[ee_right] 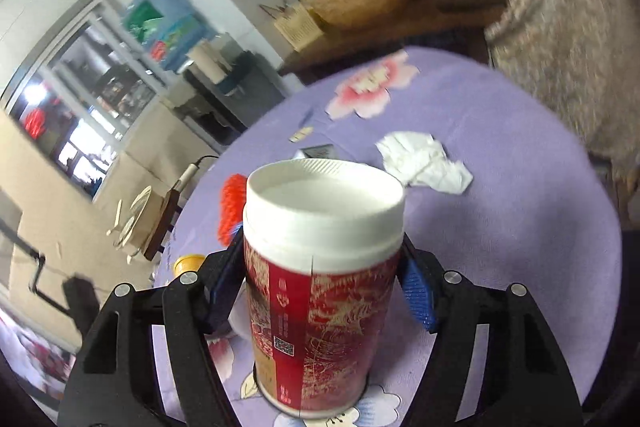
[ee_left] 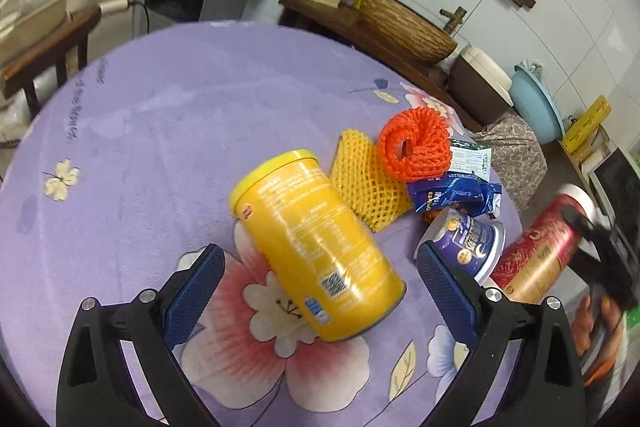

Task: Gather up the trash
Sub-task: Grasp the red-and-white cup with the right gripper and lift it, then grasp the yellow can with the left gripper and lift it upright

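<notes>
Right gripper (ee_right: 320, 291) is clamping the red canister (ee_right: 320, 307); left gripper (ee_left: 320, 295), jaws apart, is straddling the yellow can (ee_left: 316, 247) — next: close squarely.

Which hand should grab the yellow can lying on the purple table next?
Probably the left. The left gripper is open with the yellow can lying between its fingers, untouched. The right gripper already grips the red jar.

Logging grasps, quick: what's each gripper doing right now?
Left gripper: open, yellow can lying between its fingers, not gripped.
Right gripper: closed on the red canister.
</notes>
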A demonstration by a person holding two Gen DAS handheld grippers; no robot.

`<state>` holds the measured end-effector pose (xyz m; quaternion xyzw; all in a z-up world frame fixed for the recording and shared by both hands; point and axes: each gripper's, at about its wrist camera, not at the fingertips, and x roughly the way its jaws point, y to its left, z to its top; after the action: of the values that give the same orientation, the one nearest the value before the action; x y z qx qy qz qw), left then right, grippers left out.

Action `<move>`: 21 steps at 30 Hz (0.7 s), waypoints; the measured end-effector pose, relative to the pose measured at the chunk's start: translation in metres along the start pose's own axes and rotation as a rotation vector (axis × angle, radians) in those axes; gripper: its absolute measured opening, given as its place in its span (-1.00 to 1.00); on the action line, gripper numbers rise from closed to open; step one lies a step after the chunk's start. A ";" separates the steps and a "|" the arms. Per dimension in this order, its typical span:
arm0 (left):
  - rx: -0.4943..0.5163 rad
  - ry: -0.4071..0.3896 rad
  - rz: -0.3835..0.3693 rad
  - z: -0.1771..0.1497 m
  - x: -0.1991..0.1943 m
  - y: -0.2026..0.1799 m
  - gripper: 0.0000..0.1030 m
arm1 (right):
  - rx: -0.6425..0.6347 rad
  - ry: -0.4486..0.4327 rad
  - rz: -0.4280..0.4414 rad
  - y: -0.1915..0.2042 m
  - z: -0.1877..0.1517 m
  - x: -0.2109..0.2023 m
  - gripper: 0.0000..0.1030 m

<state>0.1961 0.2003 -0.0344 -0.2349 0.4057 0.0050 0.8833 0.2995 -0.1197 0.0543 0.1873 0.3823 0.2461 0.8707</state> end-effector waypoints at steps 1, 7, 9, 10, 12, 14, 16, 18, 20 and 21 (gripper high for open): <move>-0.009 0.023 0.010 0.005 0.007 -0.001 0.86 | -0.043 -0.029 -0.009 0.007 -0.004 -0.009 0.34; -0.057 0.121 0.066 0.018 0.037 0.002 0.84 | -0.195 -0.149 -0.036 0.029 -0.028 -0.048 0.34; -0.070 0.152 0.079 0.020 0.045 0.004 0.83 | -0.227 -0.165 -0.043 0.034 -0.032 -0.055 0.33; -0.074 0.166 0.087 0.020 0.049 0.004 0.81 | -0.241 -0.171 -0.046 0.036 -0.034 -0.058 0.33; -0.069 0.185 0.097 0.020 0.054 0.004 0.76 | -0.258 -0.179 -0.046 0.039 -0.037 -0.063 0.33; -0.080 0.202 0.100 0.020 0.058 0.006 0.66 | -0.274 -0.183 -0.045 0.041 -0.041 -0.066 0.33; -0.105 0.222 0.089 0.022 0.063 0.010 0.61 | -0.294 -0.194 -0.049 0.044 -0.046 -0.070 0.33; -0.120 0.231 0.080 0.023 0.065 0.013 0.57 | -0.327 -0.210 -0.062 0.049 -0.051 -0.073 0.33; -0.112 0.227 0.088 0.024 0.063 0.012 0.54 | -0.360 -0.228 -0.073 0.054 -0.056 -0.078 0.33; -0.112 0.224 0.083 0.024 0.063 0.012 0.50 | -0.368 -0.232 -0.073 0.055 -0.058 -0.080 0.33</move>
<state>0.2526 0.2098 -0.0709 -0.2658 0.5101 0.0380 0.8171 0.1932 -0.1131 0.0914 0.0386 0.2346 0.2569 0.9367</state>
